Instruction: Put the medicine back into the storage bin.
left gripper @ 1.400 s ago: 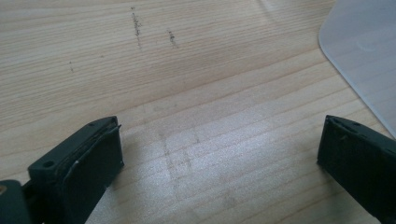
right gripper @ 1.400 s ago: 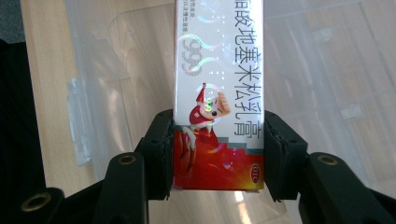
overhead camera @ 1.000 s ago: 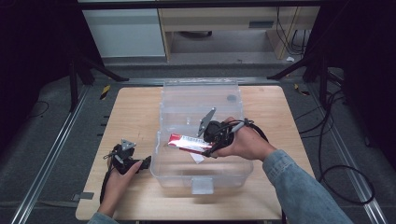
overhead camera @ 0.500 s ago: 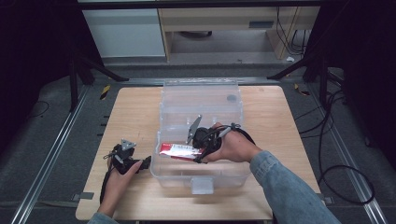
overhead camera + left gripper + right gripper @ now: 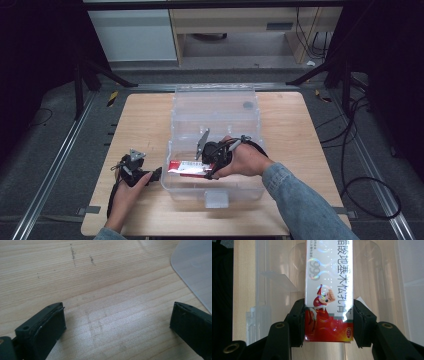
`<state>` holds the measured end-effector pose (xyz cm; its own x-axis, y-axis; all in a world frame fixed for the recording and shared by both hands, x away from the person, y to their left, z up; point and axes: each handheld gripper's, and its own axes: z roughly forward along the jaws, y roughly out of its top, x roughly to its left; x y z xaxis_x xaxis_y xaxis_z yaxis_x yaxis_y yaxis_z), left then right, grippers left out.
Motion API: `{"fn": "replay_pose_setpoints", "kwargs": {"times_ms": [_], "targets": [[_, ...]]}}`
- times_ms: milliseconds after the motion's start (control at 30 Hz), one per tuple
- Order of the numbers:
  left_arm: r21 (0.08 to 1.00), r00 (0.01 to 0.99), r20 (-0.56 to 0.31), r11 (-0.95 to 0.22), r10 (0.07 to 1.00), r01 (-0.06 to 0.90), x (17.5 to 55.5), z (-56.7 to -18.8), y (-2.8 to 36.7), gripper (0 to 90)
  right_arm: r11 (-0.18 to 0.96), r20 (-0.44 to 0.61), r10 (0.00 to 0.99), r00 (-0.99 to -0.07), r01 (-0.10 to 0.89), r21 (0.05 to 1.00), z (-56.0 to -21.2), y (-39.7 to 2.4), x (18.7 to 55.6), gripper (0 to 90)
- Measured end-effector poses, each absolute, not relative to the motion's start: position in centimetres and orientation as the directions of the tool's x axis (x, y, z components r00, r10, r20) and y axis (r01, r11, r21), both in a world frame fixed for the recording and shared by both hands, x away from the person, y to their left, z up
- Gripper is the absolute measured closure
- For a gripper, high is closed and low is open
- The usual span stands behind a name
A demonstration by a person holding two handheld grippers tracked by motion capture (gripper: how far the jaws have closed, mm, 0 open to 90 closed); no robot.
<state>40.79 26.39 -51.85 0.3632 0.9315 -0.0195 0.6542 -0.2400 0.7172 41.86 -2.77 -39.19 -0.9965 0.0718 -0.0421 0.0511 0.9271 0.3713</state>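
A red and white medicine box (image 5: 189,168) lies level inside the clear plastic bin (image 5: 215,106), pointing left. My right gripper (image 5: 206,166) is shut on its red end; in the right gripper view both pads press the medicine box (image 5: 329,290) from the sides, over the bin's clear floor. My left gripper (image 5: 156,174) rests on the wooden table (image 5: 135,115) just left of the bin, with a hand around it. In the left gripper view its jaws stand wide apart over bare wood, nothing between the fingertips (image 5: 47,327).
The bin's open lid (image 5: 216,91) lies flat toward the far side of the table. A corner of clear plastic (image 5: 197,267) sits at the upper right of the left gripper view. Dark floor, rails and cables surround the table.
My right gripper has sunk into the bin with the medicine box, moving left and toward the near wall. The left gripper has stayed in place.
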Motion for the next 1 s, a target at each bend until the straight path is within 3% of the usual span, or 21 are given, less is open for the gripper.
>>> {"fn": "replay_pose_setpoints", "kwargs": {"times_ms": [1000], "targets": [[0.717,0.365,-0.02,-0.241,0.931,0.654,40.8,-51.8,26.4,0.0,0.94,-0.017,0.02,-1.0,0.013,0.341,-41.0,-1.4,42.3,51.5]]}}
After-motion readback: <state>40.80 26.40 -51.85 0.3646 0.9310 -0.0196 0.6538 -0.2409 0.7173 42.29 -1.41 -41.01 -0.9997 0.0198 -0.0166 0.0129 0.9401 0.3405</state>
